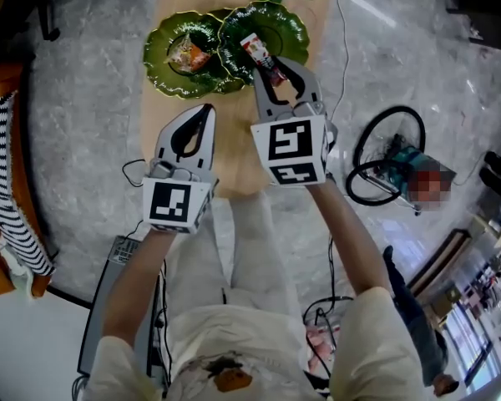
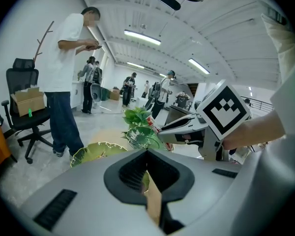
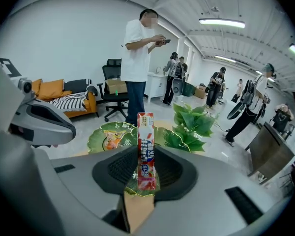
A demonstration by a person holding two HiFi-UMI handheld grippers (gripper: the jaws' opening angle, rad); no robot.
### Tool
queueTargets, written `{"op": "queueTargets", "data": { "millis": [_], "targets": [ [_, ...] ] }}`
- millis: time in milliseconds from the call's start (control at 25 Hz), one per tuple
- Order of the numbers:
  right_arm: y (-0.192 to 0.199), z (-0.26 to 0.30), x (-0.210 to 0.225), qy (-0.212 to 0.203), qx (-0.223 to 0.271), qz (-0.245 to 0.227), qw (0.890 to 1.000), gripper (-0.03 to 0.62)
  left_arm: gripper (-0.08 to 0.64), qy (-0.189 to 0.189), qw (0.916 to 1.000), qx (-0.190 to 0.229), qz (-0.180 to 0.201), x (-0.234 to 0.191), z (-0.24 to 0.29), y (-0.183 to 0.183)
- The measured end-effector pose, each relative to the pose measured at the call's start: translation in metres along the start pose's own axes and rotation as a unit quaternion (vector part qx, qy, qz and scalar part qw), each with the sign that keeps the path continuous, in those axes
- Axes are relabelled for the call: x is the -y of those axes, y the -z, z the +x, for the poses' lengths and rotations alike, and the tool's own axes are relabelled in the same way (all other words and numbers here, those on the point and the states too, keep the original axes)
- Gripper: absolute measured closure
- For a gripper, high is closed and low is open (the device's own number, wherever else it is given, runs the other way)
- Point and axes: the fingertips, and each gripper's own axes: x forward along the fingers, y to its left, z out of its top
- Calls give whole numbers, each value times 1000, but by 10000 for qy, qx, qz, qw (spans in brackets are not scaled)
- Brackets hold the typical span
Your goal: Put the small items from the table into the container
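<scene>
Table: wooden table (image 1: 232, 144), carrying two green leaf-shaped dishes at its far end
Containers: left dish (image 1: 160, 57) and right dish (image 1: 290, 25) overlap at their rims; the left one has an orange snack packet (image 1: 189, 54) lying in it
Right gripper: right gripper (image 1: 277, 72) pinches a red candy stick pack (image 3: 145, 146) near its lower end, pack upright between the jaws
Left gripper: left gripper (image 1: 204, 111) has jaws pressed together on nothing, over bare table short of the dishes
Task item: the candy stick pack is over the right dish, contact with the dish not determinable
Step in hand: judged as delivery of the pack to the dish
Next move: lower over the dish's hollow, then spread the jaws to drop the pack clear of the rim
</scene>
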Motion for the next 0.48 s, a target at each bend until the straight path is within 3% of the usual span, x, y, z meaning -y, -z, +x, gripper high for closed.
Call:
{"op": "queueTargets", "data": {
  "millis": [480],
  "targets": [
    [11, 26, 6, -75, -253, -33, 9996, 483, 560, -53, 10000, 42, -15, 0, 6, 4]
  ]
}}
